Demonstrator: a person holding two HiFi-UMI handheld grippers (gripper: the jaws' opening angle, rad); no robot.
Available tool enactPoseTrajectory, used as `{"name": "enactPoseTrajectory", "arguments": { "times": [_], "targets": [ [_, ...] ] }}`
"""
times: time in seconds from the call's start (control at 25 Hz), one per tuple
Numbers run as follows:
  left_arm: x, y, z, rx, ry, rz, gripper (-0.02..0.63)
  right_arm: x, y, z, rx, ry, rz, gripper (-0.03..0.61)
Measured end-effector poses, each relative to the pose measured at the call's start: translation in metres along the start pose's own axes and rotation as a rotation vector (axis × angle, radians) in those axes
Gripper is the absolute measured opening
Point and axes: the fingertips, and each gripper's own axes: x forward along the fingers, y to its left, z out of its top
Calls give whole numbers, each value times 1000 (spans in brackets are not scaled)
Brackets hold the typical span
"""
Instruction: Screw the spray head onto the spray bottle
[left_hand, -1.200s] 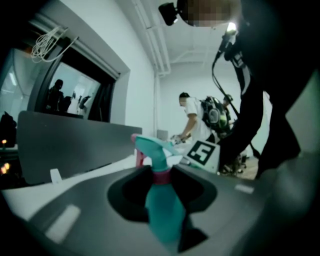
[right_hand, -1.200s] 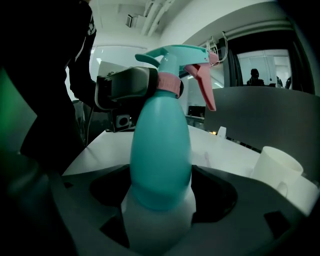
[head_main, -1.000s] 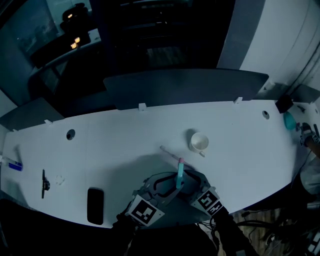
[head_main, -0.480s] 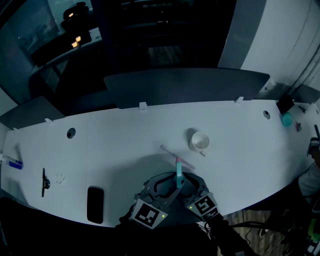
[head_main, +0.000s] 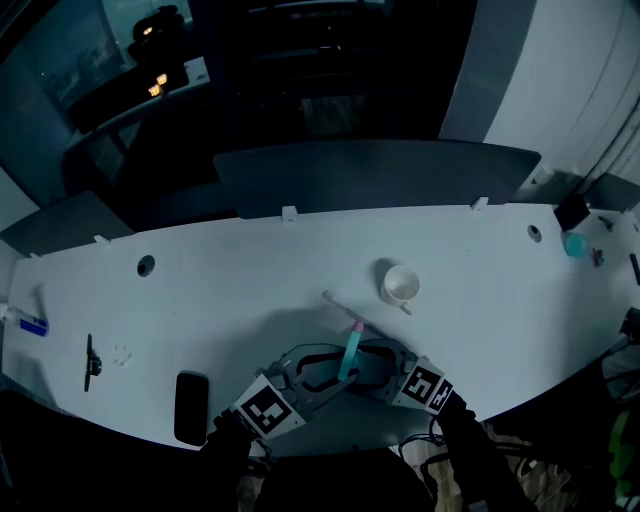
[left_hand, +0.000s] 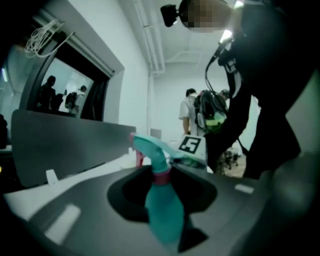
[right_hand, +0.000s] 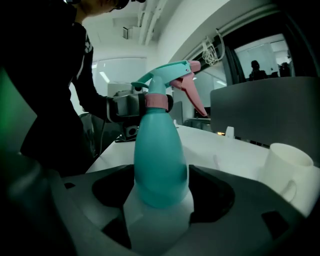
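The smooth teal plastic spray bottle (head_main: 347, 358), upright a second ago, now leans at the white desk's (head_main: 200, 290) near edge, its pink-collared spray head (right_hand: 170, 75) seated on top. The left gripper (head_main: 330, 372) clamps the neck. The right gripper's (head_main: 368, 360) jaws have just narrowed onto the rounded body.

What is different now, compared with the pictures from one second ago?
The spray bottle, upright before, now leans. The left gripper holds it as before; the jaws of the right gripper have just been closing onto its body. Both grippers swung outwards at the rear. Cup and phone stayed.
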Motion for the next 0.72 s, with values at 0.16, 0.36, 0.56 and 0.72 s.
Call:
{"name": "enactPoseTrajectory", "arguments": {
  "times": [0.16,0.36,0.56,0.72],
  "targets": [
    [0,11,0,-7,3,213,135,-14,-7,-4,182,-82,-258,341],
    [4,20,1,-50,-40,441,135,-18,-11,4,277,-104,-543,339],
    [7,20,4,-75,-70,476,135,-7,-12,9,191,-45,-481,324],
    [8,9,7,-32,-81,314,135,-10,-8,0,79,-53,-300,322]
  ]
}}
